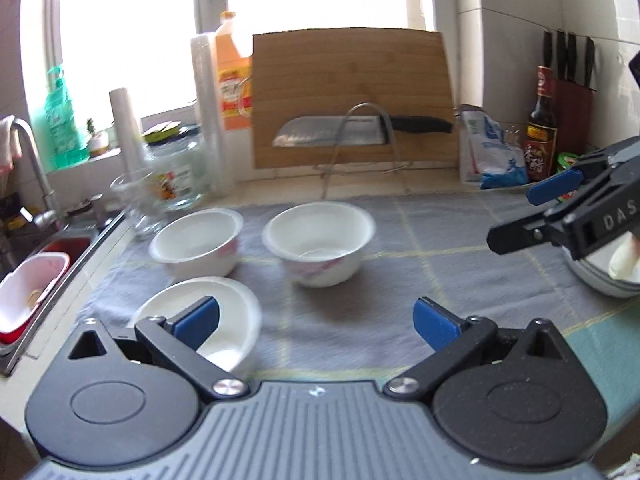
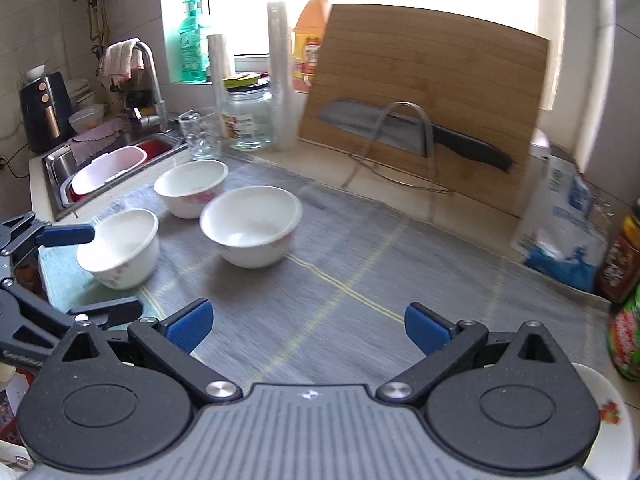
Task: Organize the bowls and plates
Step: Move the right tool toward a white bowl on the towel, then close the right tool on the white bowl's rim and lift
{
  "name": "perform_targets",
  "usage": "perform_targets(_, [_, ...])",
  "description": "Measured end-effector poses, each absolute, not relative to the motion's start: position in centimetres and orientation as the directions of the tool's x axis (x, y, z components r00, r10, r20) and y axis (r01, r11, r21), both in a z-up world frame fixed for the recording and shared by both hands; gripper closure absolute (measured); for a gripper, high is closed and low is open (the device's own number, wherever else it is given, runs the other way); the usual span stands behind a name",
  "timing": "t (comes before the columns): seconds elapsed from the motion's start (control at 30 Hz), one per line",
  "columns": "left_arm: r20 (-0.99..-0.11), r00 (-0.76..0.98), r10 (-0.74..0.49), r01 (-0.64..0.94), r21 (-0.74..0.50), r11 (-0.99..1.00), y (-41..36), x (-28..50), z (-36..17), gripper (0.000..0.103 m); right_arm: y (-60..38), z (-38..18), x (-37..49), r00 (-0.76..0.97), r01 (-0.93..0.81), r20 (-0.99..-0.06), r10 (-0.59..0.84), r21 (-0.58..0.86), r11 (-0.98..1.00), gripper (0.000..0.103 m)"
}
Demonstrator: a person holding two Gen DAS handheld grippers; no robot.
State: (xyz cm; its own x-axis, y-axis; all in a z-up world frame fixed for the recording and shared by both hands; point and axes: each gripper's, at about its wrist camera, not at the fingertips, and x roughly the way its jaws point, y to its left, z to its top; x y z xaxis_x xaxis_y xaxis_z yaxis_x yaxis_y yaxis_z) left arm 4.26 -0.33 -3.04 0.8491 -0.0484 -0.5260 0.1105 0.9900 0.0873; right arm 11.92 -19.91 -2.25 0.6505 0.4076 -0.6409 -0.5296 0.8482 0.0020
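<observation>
Three white bowls with pink flower marks sit on a grey cloth [image 1: 400, 272]. In the left wrist view one bowl [image 1: 224, 316] is just behind my left finger, one [image 1: 196, 240] is farther left, one [image 1: 320, 240] is in the middle. My left gripper [image 1: 316, 320] is open and empty above the cloth. My right gripper [image 1: 520, 216] shows at the right edge, open, over stacked plates [image 1: 600, 280]. In the right wrist view my right gripper [image 2: 308, 326] is open and empty; the bowls [image 2: 120, 252] [image 2: 252, 232] [image 2: 190, 186] lie ahead to the left, a plate [image 2: 612, 412] lies under its right side.
A wooden cutting board [image 1: 352, 92] with a cleaver [image 1: 332, 132] on a wire rack stands at the back. Glass jar and cup [image 1: 168, 188], oil bottle [image 1: 232, 68], a sink [image 2: 104, 160] at the left, sauce bottles [image 1: 540, 128] and a bag [image 2: 560, 232] at the right.
</observation>
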Motion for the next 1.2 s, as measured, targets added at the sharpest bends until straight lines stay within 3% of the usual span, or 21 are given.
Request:
perform_targets(0.23, [-0.554,0.832,-0.04,0.101,0.079,0.992,7.2,3.9,-3.5,0.001,-11.9,-3.1,13.1,0.604,-0.576,-0.659,0.448,0.028,0.817,0.0])
perform_targets(0.4, [-0.583,0.805,-0.109,0.182,0.068,0.981,11.0,4.4,-4.6,0.001,-7.0,-4.1,13.7,0.572,-0.603,-0.675,0.466,0.039,0.797,0.0])
perform_targets(0.9, [-0.599,0.731,-0.326,0.444,0.054,0.895,12.6,6.7,-6.9,0.003,-0.3,-6.8,16.0,0.458,-0.634,-0.716,0.527,0.152,0.758,0.001])
perform_targets(1.07, [-0.593,0.727,-0.347,0.451,0.032,0.892,12.7,7.2,-7.3,0.012,0.4,-7.1,16.9,0.418,-0.654,-0.73,0.541,0.172,0.737,0.012])
perform_targets(1.2, [-0.584,0.73,-0.356,0.446,0.012,0.895,12.9,7.4,-7.2,0.012,0.5,-7.2,17.2,0.401,-0.661,-0.737,0.545,0.18,0.729,0.02])
